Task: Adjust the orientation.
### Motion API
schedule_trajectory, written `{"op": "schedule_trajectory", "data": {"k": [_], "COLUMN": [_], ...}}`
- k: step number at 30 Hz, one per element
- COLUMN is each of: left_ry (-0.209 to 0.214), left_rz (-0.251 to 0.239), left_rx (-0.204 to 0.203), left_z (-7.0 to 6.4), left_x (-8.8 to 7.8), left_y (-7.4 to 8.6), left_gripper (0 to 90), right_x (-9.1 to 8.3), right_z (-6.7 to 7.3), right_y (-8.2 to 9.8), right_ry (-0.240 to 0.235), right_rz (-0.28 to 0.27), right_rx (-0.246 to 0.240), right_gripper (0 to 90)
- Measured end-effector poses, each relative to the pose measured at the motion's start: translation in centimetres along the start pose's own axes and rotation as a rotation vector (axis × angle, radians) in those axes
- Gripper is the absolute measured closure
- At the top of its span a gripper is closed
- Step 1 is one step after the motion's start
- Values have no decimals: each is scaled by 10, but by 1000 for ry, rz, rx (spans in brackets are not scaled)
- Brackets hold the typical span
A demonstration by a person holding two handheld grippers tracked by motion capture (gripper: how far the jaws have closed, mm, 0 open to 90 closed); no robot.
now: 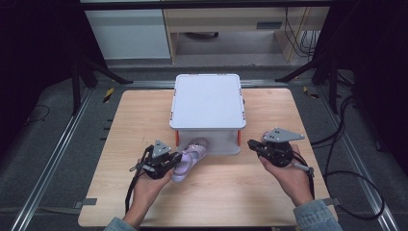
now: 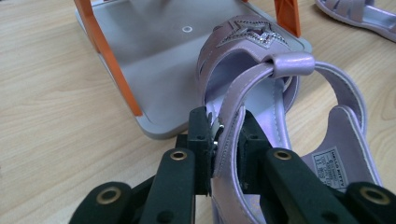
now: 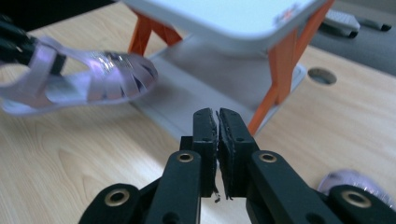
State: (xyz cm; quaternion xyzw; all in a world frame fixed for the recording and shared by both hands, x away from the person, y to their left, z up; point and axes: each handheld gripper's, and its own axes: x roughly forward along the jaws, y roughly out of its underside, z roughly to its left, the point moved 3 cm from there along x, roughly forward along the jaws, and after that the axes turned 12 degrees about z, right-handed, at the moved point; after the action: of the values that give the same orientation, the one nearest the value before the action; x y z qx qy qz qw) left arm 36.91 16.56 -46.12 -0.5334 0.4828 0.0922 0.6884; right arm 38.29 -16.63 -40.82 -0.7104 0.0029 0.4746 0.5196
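A lilac child's sandal (image 1: 191, 156) with a glittery star on the toe (image 2: 252, 32) is held by its ankle strap in my left gripper (image 2: 226, 135), whose jaws are shut on the strap. The toe reaches over the front edge of the lower plate (image 2: 154, 70) of a grey two-level rack (image 1: 208, 101) with orange posts. In the high view my left gripper (image 1: 176, 159) is at the rack's front left. My right gripper (image 1: 251, 144) hovers off the rack's front right corner. Its jaws (image 3: 218, 126) are shut with nothing between them. The held sandal (image 3: 93, 77) hangs at the left.
A second lilac sandal (image 2: 359, 16) lies on the wooden table (image 1: 231, 187) to the right of the rack, and part of it (image 3: 350, 179) lies under my right gripper. Cables trail off the table's right side. A round hole (image 3: 322, 75) sits in the tabletop beyond the rack.
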Motion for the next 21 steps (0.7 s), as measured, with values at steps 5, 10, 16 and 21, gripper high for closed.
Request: {"op": "schedule_trajectory", "data": {"k": [5,10,16,21], "left_ry": [-27,-47,-64,-80], "left_rz": [-3,-8,-3,-4], "left_rx": [-8,-20,-23,-50], "left_z": [1,0,-4,-1], "left_x": [9,20,32,42], "left_y": [-8,-13,-15,-16], "left_gripper": [784,784,785,785], "right_x": [-4,-2,18,37], "right_z": [-1,0,-2,-6], "right_y": [-26,-53,-74,-81], "right_ry": [0,-10,-29,-27], "right_rz": [-21,-45,-19,16], "right_rx": [-16,-24,-19,-9], "right_gripper": [890,893,892,892]}}
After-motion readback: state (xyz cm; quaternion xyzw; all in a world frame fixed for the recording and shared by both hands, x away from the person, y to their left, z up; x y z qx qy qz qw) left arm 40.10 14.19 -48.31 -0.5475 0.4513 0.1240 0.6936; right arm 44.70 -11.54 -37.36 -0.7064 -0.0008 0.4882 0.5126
